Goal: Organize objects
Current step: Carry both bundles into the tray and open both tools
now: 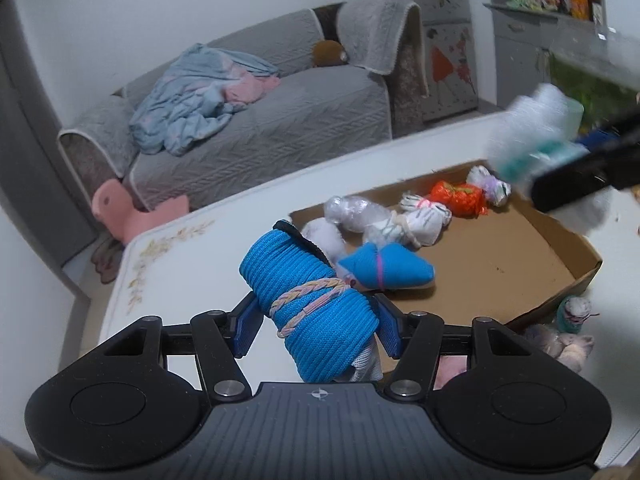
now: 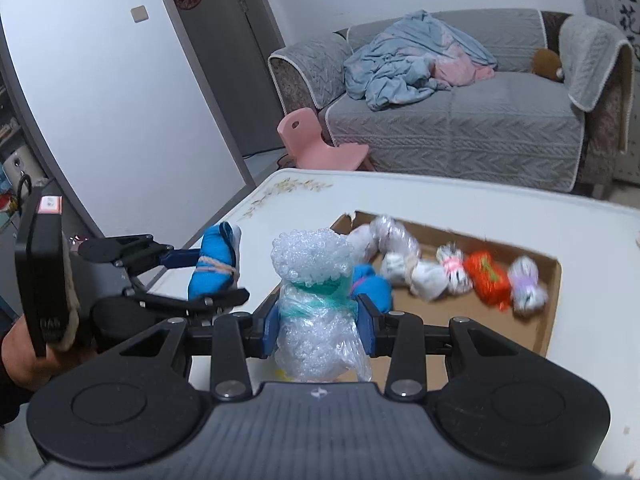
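Note:
My left gripper (image 1: 316, 326) is shut on a blue knitted roll (image 1: 308, 304) tied with a braided band, held above the white table (image 1: 180, 280) near the left edge of the cardboard tray (image 1: 500, 264); it also shows in the right wrist view (image 2: 212, 272). My right gripper (image 2: 320, 322) is shut on a bubble-wrap bundle (image 2: 316, 300) with a teal band, held over the tray's (image 2: 548, 320) near left corner; it appears blurred in the left wrist view (image 1: 532, 136). Several tied bundles lie in the tray, among them a blue one (image 1: 384, 268) and an orange one (image 1: 458, 196).
Two more bundles (image 1: 568, 332) lie on the table outside the tray's near right corner. A grey sofa (image 2: 460, 120) with a blue blanket and a pink child's chair (image 2: 316, 144) stand beyond the table. A shelf (image 1: 560, 0) stands at the far right.

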